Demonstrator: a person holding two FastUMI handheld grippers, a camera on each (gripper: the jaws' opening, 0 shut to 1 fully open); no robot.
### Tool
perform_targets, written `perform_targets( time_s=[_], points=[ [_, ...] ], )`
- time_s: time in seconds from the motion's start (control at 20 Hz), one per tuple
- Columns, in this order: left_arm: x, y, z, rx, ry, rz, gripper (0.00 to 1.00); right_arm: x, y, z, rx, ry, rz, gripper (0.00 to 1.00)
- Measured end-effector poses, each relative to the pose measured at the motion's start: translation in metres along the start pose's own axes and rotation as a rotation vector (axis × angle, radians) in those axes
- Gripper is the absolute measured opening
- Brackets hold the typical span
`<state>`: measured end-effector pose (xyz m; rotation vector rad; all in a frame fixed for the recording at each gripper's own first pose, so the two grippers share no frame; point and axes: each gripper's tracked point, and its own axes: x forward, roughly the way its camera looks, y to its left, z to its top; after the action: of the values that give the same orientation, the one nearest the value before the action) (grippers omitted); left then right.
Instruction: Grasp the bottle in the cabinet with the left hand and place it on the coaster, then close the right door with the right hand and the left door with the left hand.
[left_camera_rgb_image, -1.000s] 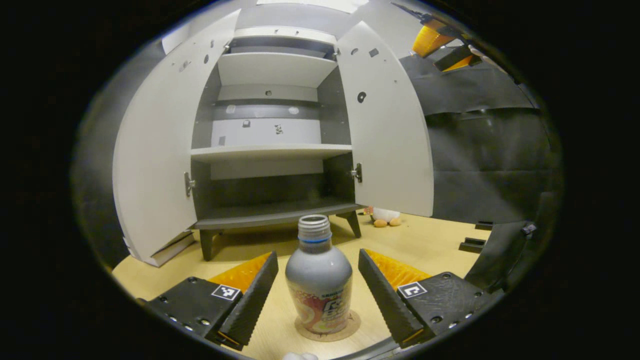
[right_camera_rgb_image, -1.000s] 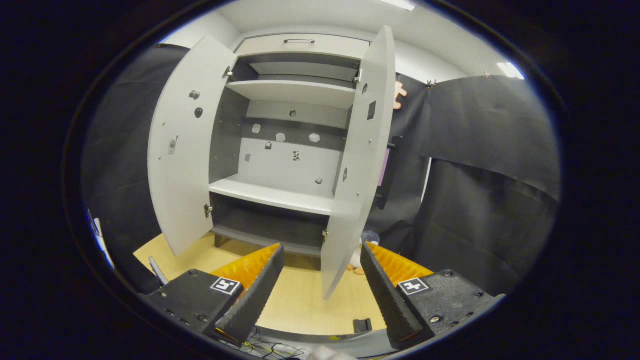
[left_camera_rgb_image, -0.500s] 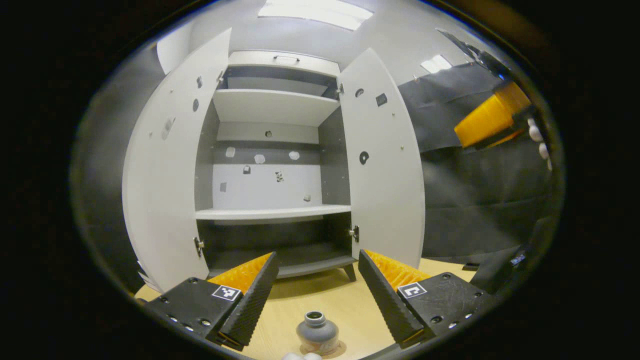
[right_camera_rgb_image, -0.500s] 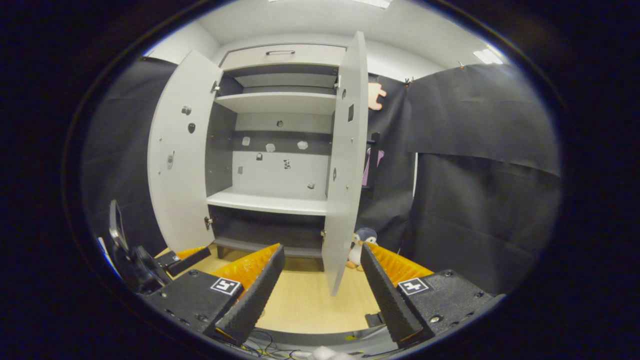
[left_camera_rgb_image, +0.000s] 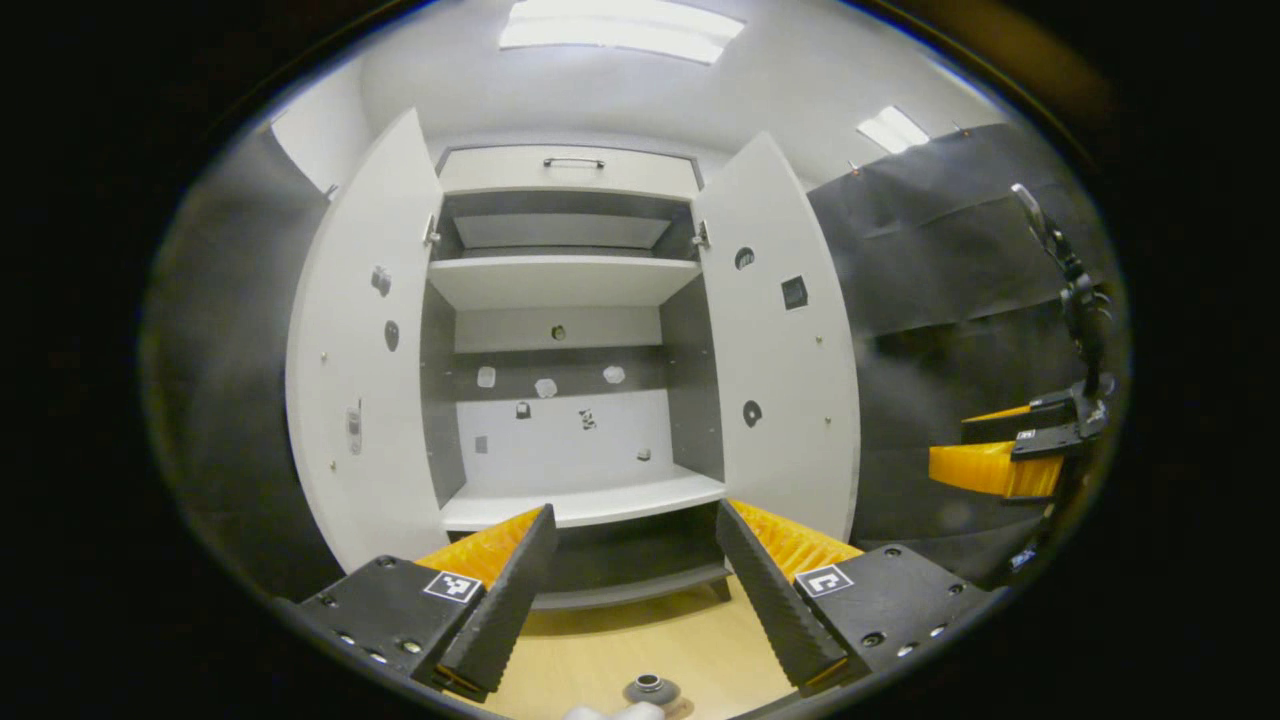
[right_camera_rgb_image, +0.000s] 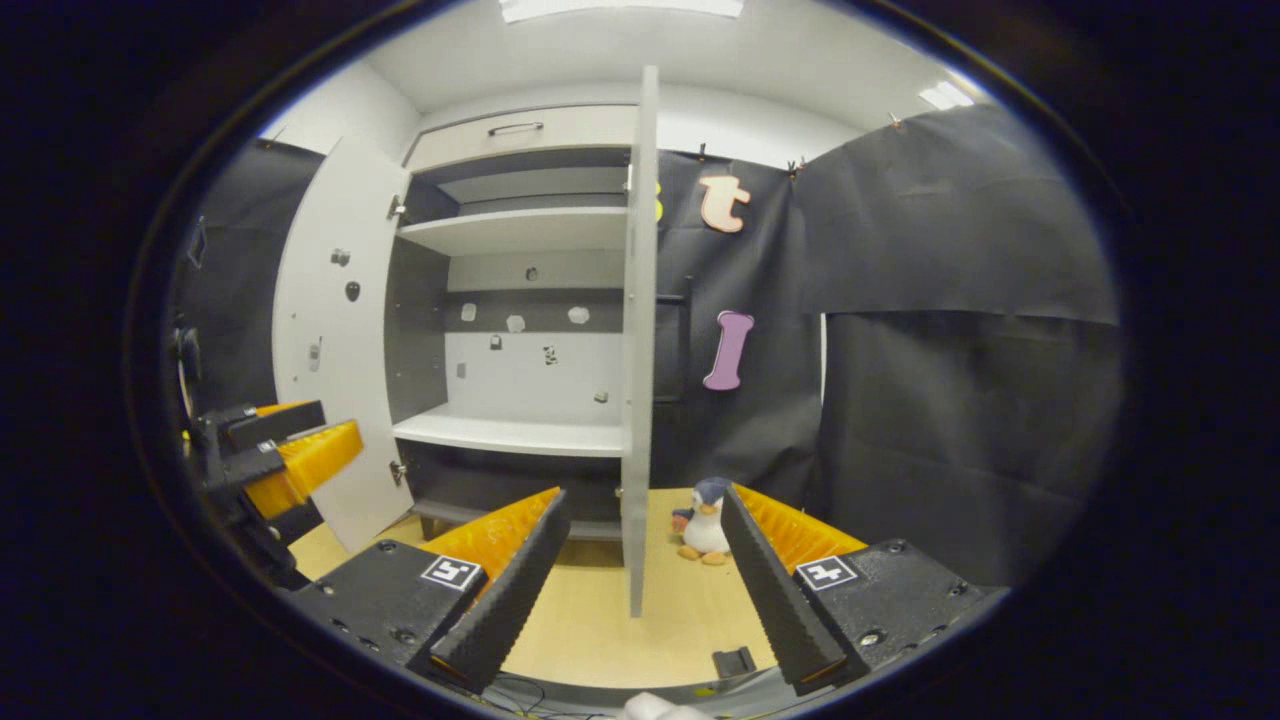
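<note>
Bottle: the bottle (left_camera_rgb_image: 647, 688) stands upright on the wooden table (left_camera_rgb_image: 620, 650), long axis vertical, open mouth up, seen from above at the bottom edge of the left gripper view; whatever it stands on is too little seen to name.
Left gripper: the left gripper (left_camera_rgb_image: 633, 580) is raised above the bottle and aimed at the cabinet (left_camera_rgb_image: 570, 340), jaws wide apart with nothing between them.
Right gripper: the right gripper (right_camera_rgb_image: 640, 575) is level and faces the edge of the right door (right_camera_rgb_image: 638, 340), which falls in the gap between its spread fingers, farther off and not touched; it holds nothing.
Doors: the left door (left_camera_rgb_image: 360, 350) and the right door both stand open, shelves bare.
Other gripper seen: the right gripper shows at the right of the left gripper view, the left one at the left of the right gripper view, each held level.
Writing: square black-and-white markers on the gripper bodies; the bottle's label cannot be read from this angle.
Elsewhere: a toy penguin (right_camera_rgb_image: 705, 520) sits on the table just beside the right door.
</note>
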<state>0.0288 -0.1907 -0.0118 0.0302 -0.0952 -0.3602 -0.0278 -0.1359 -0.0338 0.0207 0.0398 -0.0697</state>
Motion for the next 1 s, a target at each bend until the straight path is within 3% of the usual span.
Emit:
perform_targets(
  time_s=[0.3, 0.45, 0.7, 1.0],
  points=[
    [-0.009, 0.005, -0.006, -0.019, 0.136, 0.151, 0.98, 0.050, -0.107, 0.010, 0.062, 0.011, -0.015, 0.99],
    [-0.014, 0.006, -0.007, -0.023, 0.161, 0.216, 0.96, 0.089, -0.142, 0.019, 0.083, 0.018, 0.013, 1.00],
    [-0.026, 0.011, 0.003, -0.003, 0.155, 0.336, 0.98, 0.149, -0.141, 0.040, 0.092, 0.039, 0.132, 1.00],
    [-0.033, 0.017, 0.008, -0.021, 0.150, 0.341, 0.96, 0.185, -0.089, 0.077, 0.079, 0.006, 0.237, 1.00]
  ],
)
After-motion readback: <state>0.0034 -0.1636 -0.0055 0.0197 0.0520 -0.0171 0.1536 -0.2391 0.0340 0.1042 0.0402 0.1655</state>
